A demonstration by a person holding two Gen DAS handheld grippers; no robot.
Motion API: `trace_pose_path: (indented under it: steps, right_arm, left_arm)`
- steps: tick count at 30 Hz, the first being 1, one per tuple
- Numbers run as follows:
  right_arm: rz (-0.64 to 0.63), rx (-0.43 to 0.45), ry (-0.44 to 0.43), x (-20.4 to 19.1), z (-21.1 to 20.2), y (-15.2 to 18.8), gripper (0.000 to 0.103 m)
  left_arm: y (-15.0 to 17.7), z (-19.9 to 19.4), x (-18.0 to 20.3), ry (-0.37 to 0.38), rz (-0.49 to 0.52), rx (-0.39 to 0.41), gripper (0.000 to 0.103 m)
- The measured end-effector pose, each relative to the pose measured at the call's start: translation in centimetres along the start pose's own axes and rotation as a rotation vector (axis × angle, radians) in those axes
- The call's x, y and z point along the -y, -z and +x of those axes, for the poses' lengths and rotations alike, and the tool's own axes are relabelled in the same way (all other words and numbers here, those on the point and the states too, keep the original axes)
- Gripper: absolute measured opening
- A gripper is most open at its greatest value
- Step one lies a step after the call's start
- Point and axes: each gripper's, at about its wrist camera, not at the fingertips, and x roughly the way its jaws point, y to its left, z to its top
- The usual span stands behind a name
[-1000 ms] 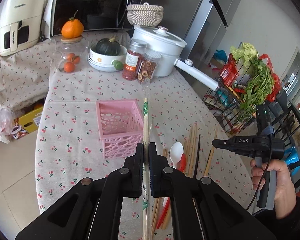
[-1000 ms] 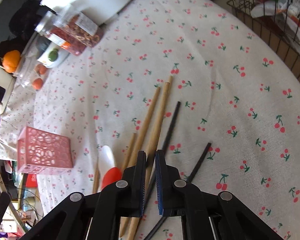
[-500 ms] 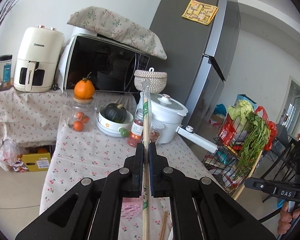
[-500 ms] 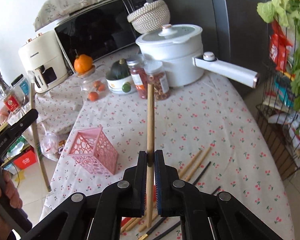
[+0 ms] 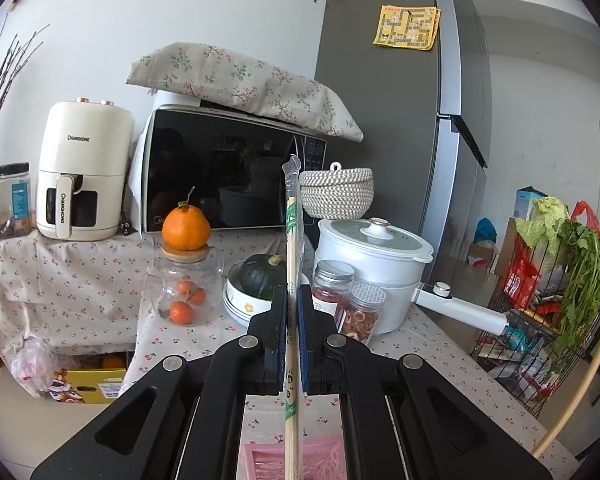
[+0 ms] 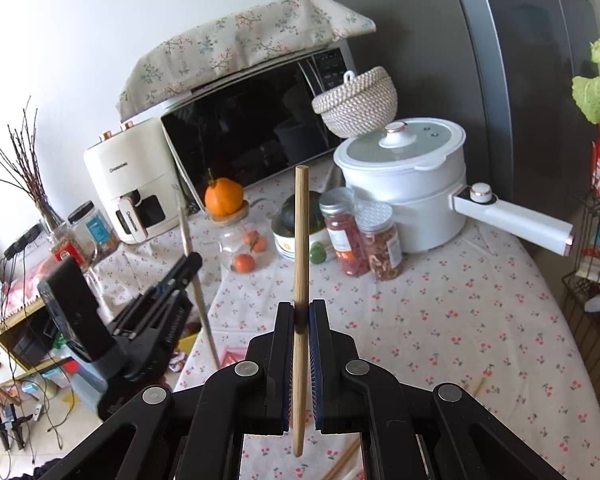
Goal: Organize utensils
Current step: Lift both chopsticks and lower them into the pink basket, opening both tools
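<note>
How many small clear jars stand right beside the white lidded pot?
2: a metal-lidded jar of red bits and a white-lidded jar of dried slices beside it, both before the pot. None seems hidden.

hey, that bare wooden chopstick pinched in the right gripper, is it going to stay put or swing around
The wooden chopstick looks stiff: it stands straight, with no sag. It is probably light, being so thin. The right gripper pinches it at one narrow spot with long lengths above and below, so it may pivot between the pads. Being round, it would likely roll if laid on the tablecloth.

White wall point(image 5: 180, 8), grey fridge point(image 5: 384, 120), daylight.
</note>
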Motion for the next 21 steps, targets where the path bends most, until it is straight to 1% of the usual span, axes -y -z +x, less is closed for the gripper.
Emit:
trace_pose_path:
  steps: [3,6,11,15,18,21]
  right_arm:
    - [0.014,0.014,-0.021,-0.5,0.5,-0.4,0.005]
    - [0.019,0.040,-0.028,-1.0,1.1,-0.7,0.005]
    - [0.040,0.080,-0.053,-1.8,2.6,-1.2,0.005]
    - [0.035,0.098,-0.051,-2.8,4.1,-1.3,0.005]
    - [0.038,0.091,-0.044,-3.1,5.2,-1.1,0.005]
    - [0.021,0.081,-0.015,-3.5,6.3,-0.8,0.005]
  left_arm:
    - [0.9,1.3,-0.7,0.000,-0.019,-0.016,0.005]
    - [1.6,2.1,-1.1,-0.008,-0.014,-0.027,0.005]
    - [2.4,2.3,-1.1,0.004,0.007,-0.059,0.006]
    - [2.8,2.0,-1.4,0.007,0.001,-0.127,0.008]
    - [2.9,1.4,-1.7,0.009,-0.001,-0.178,0.011]
    - [2.7,0.3,-1.9,0.007,0.007,-0.216,0.018]
